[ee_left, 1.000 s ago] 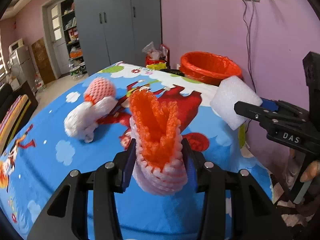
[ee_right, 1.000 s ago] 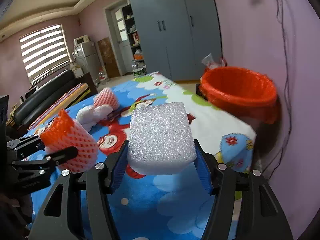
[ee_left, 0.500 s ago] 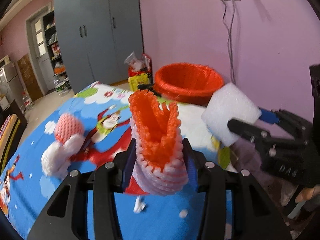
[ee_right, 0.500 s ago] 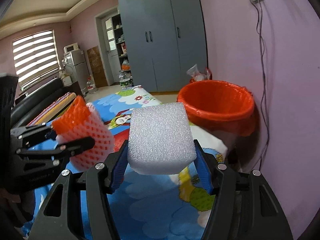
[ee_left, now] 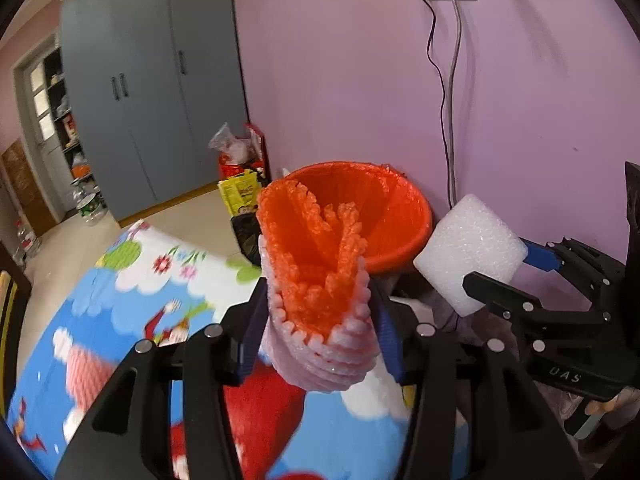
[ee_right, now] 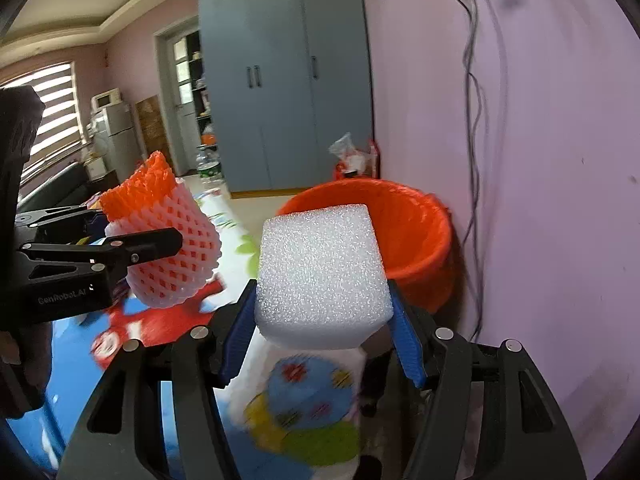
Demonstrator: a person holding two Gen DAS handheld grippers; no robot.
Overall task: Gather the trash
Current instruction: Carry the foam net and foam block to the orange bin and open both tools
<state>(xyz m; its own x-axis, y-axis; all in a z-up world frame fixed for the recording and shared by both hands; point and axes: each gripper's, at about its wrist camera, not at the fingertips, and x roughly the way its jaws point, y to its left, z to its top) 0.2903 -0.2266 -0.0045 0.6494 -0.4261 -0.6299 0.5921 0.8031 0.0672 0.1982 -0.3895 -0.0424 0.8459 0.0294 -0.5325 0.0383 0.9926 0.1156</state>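
My left gripper (ee_left: 318, 312) is shut on an orange and white foam fruit net (ee_left: 320, 280), held up over the table's far corner. The net also shows in the right wrist view (ee_right: 168, 240). My right gripper (ee_right: 320, 320) is shut on a white foam block (ee_right: 320, 272), which also shows in the left wrist view (ee_left: 468, 252). An orange trash bin (ee_right: 408, 236) stands on the floor beyond the table, against the purple wall, just ahead of both grippers; in the left wrist view the bin (ee_left: 400, 216) is partly hidden behind the net.
The table has a cartoon-print cloth (ee_left: 120, 300); a pink foam net (ee_left: 86, 372) lies blurred on it. Bags and a yellow box (ee_left: 240, 188) sit on the floor by the grey wardrobe (ee_left: 152, 92). Cables (ee_right: 474, 160) hang down the wall beside the bin.
Both grippers have moved forward across the table toward the orange bin, each still holding its piece. The bin now looks larger and closer; the table's far edge is below the grippers.
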